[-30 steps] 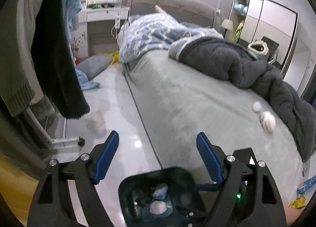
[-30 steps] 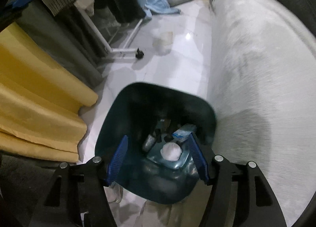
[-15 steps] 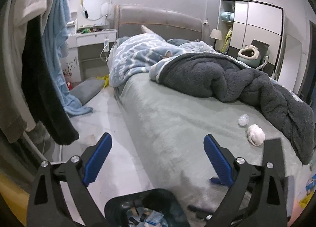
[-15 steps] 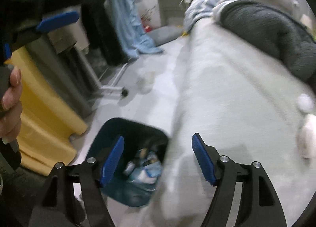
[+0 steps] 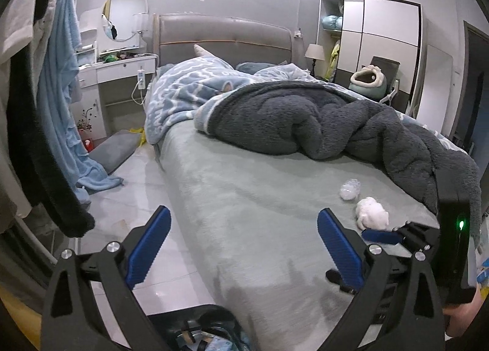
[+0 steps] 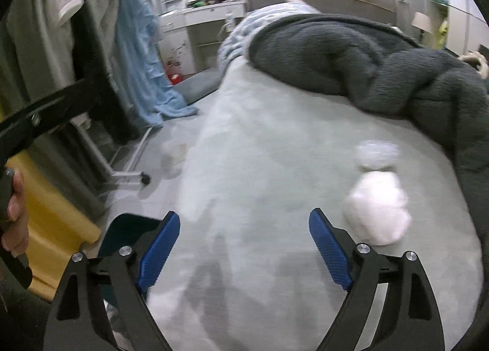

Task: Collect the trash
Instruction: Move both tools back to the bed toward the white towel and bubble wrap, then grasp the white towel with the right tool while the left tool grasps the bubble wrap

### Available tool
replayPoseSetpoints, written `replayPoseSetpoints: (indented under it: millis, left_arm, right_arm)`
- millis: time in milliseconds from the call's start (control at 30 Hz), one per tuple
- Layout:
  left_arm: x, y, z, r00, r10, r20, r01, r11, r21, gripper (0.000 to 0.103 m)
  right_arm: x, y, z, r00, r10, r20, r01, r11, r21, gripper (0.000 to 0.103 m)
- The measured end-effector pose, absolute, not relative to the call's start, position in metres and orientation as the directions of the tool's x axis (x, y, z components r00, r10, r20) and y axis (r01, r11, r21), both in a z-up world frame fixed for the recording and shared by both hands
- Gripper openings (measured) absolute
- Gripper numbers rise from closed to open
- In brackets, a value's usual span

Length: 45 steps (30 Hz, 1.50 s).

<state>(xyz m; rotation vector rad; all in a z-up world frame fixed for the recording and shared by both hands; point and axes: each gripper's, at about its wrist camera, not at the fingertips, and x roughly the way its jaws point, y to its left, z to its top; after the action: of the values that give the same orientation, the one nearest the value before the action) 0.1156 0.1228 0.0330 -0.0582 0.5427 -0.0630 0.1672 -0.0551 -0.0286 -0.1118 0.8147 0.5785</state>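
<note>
A: Starting at the left, what is there?
B: Clothes (image 5: 45, 125) hang on a rack, a pale blue robe (image 5: 61, 82) trailing onto the floor (image 5: 134, 192). Low down, the dark bin (image 5: 195, 320) stands on the floor against the bed's side, scraps inside it

A: And the left hand-held gripper (image 5: 241, 247)?
B: Its jaws are spread wide, having just been opening, with nothing between them. It hangs over the edge of the bed (image 5: 244, 198)

A: Where is the trash?
B: On the grey sheet, to the right of the middle: a crumpled clear wrapper (image 5: 350, 189) and, just beside it and nearer, a white wad of tissue (image 5: 373, 216). A dark fleece blanket (image 5: 305, 118) is bunched behind them

A: The right hand-held gripper (image 6: 244, 247)?
B: Also spread, its jaws having just been opening, empty, above the sheet. In its view the tissue (image 6: 379, 210) lies just right of its right finger, not touching, the wrapper (image 6: 377, 152) beyond; both are blurred. The bin (image 6: 128, 228) shows at its lower left, and fingers (image 6: 15, 213) grip the other handle at the far left edge
</note>
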Motion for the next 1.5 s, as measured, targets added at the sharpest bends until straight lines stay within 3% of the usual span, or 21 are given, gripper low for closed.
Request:
replayPoseSetpoints:
  millis: [200, 567, 833, 1000, 1033, 1133, 1500]
  left_arm:
    - [0.129, 0.103, 0.025, 0.841, -0.101, -0.532, 0.061, 0.994, -0.092, 0.098]
    - [0.163, 0.074, 0.007, 0.814, -0.152, -0.561, 0.118, 0.988, -0.097, 0.098]
    - [0.193, 0.052, -0.009, 0.772, -0.261, -0.580, 0.252, 0.963, -0.097, 0.098]
    - [0.213, 0.040, -0.015, 0.749, -0.319, -0.580, 0.307, 0.944, -0.121, 0.098]
    - [0.216, 0.037, -0.017, 0.746, -0.325, -0.582, 0.313, 0.942, -0.124, 0.098]
    - [0.229, 0.029, -0.021, 0.734, -0.344, -0.586, 0.333, 0.934, -0.132, 0.098]
    - [0.249, -0.018, -0.038, 0.691, -0.423, -0.586, 0.432, 0.892, -0.135, 0.096]
  right_arm:
    - [0.184, -0.092, -0.022, 0.601, 0.409, -0.687, -0.437, 0.888, 0.146, 0.091]
    - [0.213, -0.118, -0.045, 0.579, 0.355, -0.734, -0.400, 0.908, 0.123, 0.091]
    - [0.241, -0.128, -0.060, 0.548, 0.348, -0.761, -0.414, 0.903, 0.115, 0.091]
    - [0.257, -0.132, -0.073, 0.493, 0.359, -0.792, -0.429, 0.893, 0.138, 0.067]
    - [0.259, -0.134, -0.075, 0.481, 0.365, -0.797, -0.429, 0.891, 0.150, 0.059]
    - [0.260, -0.139, -0.070, 0.466, 0.393, -0.792, -0.439, 0.880, 0.178, 0.051]
    - [0.256, -0.199, -0.060, 0.490, 0.399, -0.775, -0.411, 0.890, 0.198, 0.050]
